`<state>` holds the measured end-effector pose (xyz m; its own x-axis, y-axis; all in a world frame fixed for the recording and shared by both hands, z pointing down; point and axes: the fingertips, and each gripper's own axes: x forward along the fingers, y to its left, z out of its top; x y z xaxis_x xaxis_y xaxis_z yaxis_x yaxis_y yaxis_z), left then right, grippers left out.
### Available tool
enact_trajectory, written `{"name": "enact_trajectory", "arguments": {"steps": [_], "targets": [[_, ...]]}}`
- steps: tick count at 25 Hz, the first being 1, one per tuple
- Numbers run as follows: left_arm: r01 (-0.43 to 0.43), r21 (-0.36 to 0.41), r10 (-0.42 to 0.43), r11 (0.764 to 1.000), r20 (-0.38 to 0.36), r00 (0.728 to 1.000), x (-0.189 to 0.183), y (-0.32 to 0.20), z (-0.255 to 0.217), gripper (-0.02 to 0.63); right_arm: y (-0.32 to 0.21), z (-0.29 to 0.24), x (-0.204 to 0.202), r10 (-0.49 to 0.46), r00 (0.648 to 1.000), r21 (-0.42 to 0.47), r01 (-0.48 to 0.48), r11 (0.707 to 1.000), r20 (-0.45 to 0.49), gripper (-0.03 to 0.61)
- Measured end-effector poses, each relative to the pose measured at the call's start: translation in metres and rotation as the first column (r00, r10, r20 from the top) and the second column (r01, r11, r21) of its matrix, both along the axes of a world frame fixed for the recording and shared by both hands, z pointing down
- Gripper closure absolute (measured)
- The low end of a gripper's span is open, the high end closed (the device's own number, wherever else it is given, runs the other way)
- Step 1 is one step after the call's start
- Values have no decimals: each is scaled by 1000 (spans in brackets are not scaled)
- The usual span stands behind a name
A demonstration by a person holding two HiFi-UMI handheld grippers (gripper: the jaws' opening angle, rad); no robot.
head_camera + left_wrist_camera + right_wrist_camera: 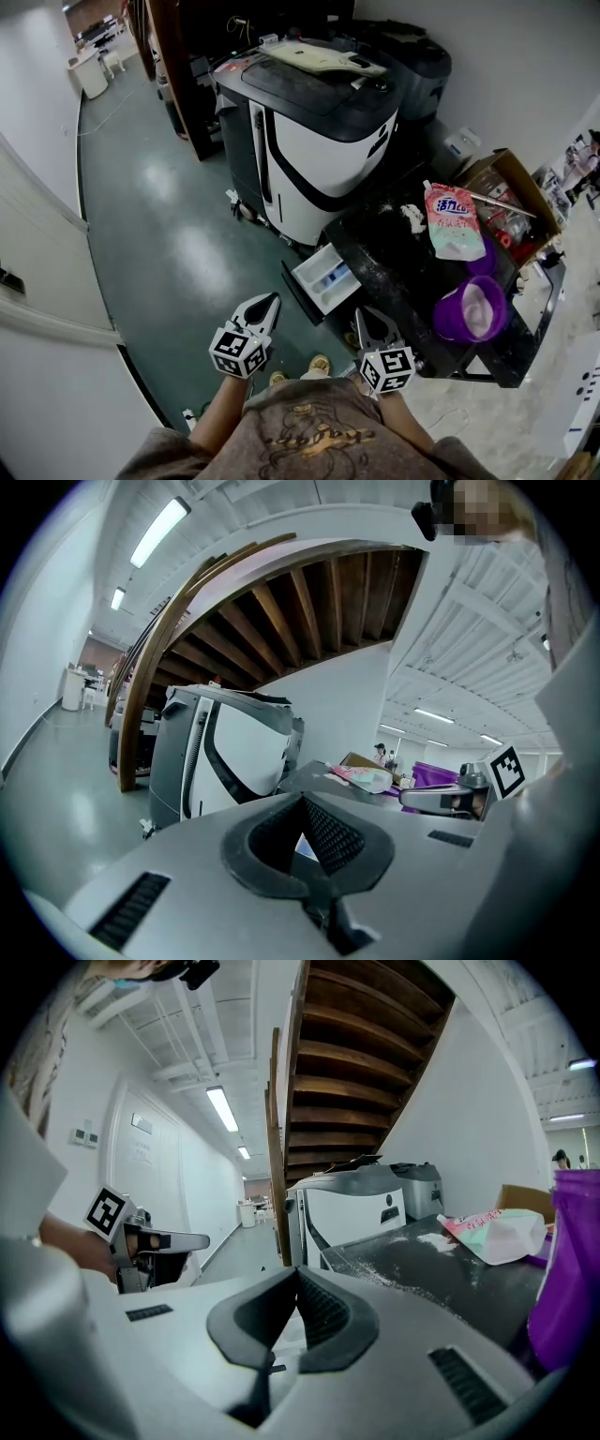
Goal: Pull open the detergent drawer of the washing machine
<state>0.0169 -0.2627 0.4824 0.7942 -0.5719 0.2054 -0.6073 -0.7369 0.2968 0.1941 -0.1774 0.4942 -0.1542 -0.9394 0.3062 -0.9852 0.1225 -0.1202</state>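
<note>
The drawer [325,277] stands pulled well out from the front of the washing machine [420,298]; its white tray and blue-tinted compartments lie open to view, so the pulling step looks done, or nearly so.

The left gripper [270,302] hovers off the front of the washing machine, near the drawer's outer end but apart from it; its jaws are pressed together with nothing between them. The right gripper [363,317] sits just at the washing machine's front edge, beside the drawer and not touching it; its jaws also meet at the tips and hold nothing. Both point roughly level toward the washing machine.

On top of the washing machine lie a detergent bag [454,222] and a purple tub [472,309], both well back from the drawer; neither is in the way. Behind the washing machine stands a large white and black machine [323,150].

Whether the drawer has reached its full travel I cannot tell. If more pull is wanted, one gripper would have to spread its jaws, reach to the drawer's front lip, close on it and draw straight out from the washing machine; a skewed pull could bind the drawer in its slot. Otherwise nothing is left but to keep clear of it.
</note>
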Motion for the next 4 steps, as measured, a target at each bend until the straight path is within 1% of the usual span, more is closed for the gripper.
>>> {"name": "enact_trajectory", "arguments": {"steps": [4], "targets": [[5, 0, -5, 1000, 1, 1000, -1, 0, -2, 592, 0, -2, -1, -4, 1000, 1, 4, 1000, 0, 577]]}}
